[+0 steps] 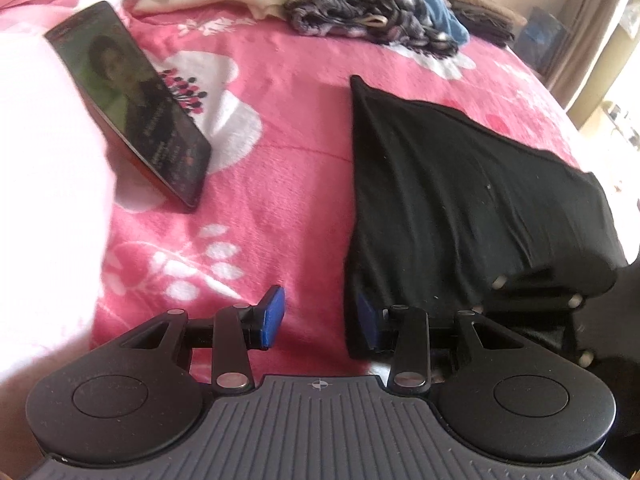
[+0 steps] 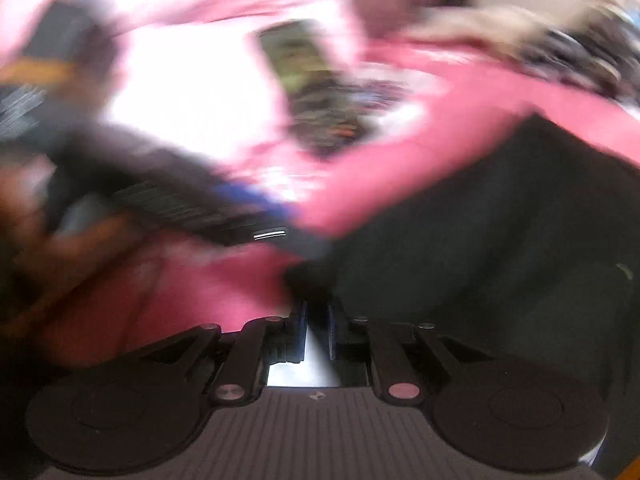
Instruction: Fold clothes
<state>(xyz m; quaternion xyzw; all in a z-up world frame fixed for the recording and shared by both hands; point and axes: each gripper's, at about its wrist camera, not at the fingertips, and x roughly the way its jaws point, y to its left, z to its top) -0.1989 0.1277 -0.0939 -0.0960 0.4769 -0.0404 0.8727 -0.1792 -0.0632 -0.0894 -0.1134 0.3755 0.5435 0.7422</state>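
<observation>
1. Two grippers are at work over the bed [image 1: 280, 152], whose pink flowered blanket carries everything, and I read the job as partway through folding the black garment [image 1: 460, 200]
2. In the left wrist view that garment lies in the right half of the frame, already narrowed into a long panel with one straight edge running up towards the top; I judge it was laid flat like this so the next fold has a clean line
3. My left gripper [image 1: 320, 320] has its fingers apart over the garment's near left corner: the right blue pad sits against the cloth edge, the left pad over bare blanket, so nothing is pinched
4. Part of my right gripper [image 2: 316, 332] shows at the lower right of the left view, half under a lifted flap of the cloth
5. Its own view is badly blurred; the fingers stand nearly together with a thin bright gap, black cloth bunched right at their tips. I take that as a pinch on the hem, though the blur keeps me from being certain
6. A phone [image 1: 132, 104] lies screen-up at upper left, well apart from the garment
7. More clothes [image 1: 360, 12] wait in a heap along the top edge, out of the way of the folding space
</observation>
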